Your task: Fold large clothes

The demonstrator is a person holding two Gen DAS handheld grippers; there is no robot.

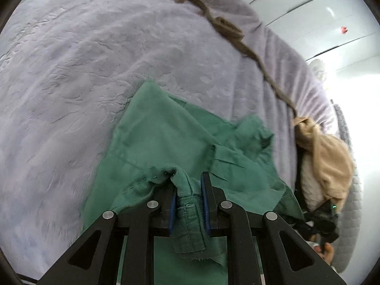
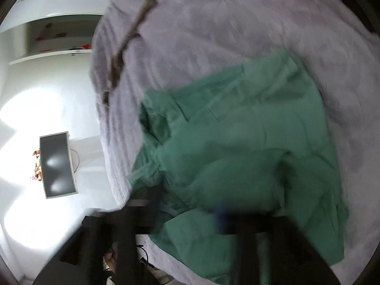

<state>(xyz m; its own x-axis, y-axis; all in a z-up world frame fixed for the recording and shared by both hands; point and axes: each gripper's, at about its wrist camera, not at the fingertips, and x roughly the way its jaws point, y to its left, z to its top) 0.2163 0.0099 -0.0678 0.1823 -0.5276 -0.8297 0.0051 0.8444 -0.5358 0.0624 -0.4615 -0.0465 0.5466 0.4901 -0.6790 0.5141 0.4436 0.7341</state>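
Plain green woven-cotton garment [image 1: 166, 128]; pale lilac plush bed cover [image 1: 71, 71]; brown-tan twisted fabric belt [image 1: 228, 30]; beige knitted garment [image 1: 332, 161]; white glossy wardrobe doors [image 1: 320, 11].

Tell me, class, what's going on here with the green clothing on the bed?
A person with a handheld gripper in each hand is folding a large green cotton garment on a fluffy lavender blanket. The left gripper is shut on a bunched hem of the garment, fabric pinched between its blue-padded fingers. The right gripper, blurred, stands open over the garment's near edge, holding nothing. A twisted brown cord lies across the blanket, untouched.
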